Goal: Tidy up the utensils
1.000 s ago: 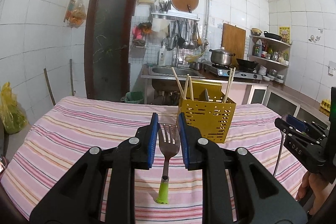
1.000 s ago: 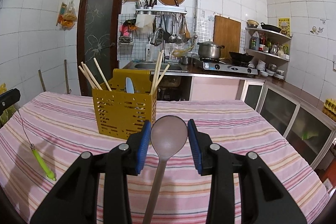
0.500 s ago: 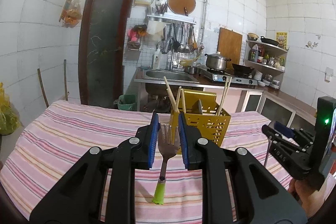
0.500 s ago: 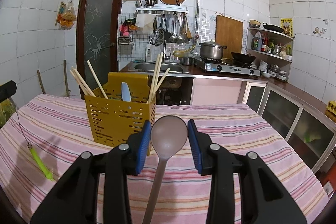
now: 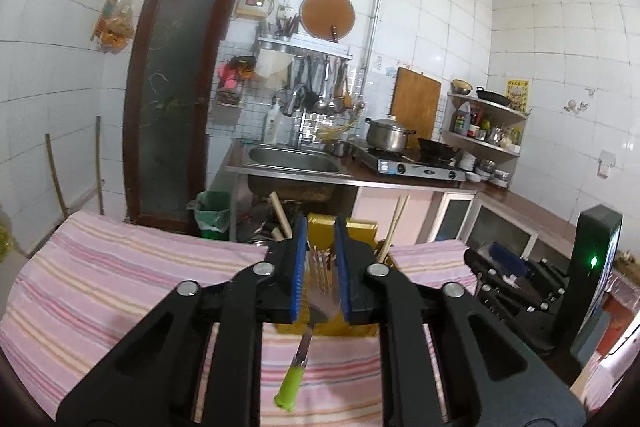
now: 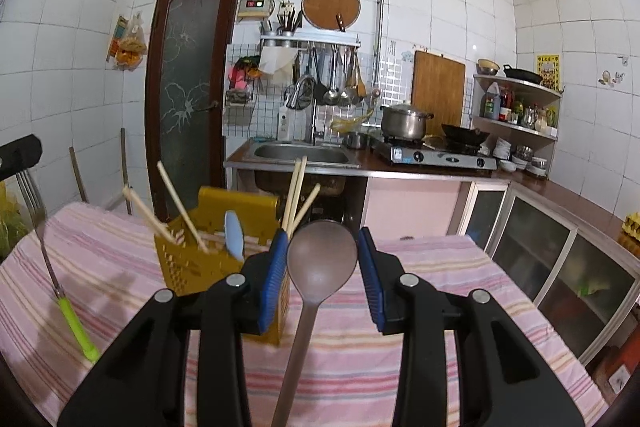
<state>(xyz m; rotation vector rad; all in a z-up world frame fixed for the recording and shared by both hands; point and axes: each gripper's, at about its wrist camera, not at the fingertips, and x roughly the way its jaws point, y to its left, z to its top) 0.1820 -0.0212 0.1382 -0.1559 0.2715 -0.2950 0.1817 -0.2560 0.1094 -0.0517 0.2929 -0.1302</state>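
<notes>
Two utensils are in hand at once: the left claw [image 5: 320,281] is clamped on the tines of a green-handled fork [image 5: 304,347], and the right claw [image 6: 323,277] grips a brown spoon [image 6: 320,263] by its bowl. Over the last second both have closed in on the yellow utensil caddy [image 6: 188,263] standing on the striped table [image 6: 440,267], which already holds chopsticks [image 6: 294,195]. The caddy now fills the gap just beyond the left claw, so the fork looks nearly ready to be dropped in.
</notes>
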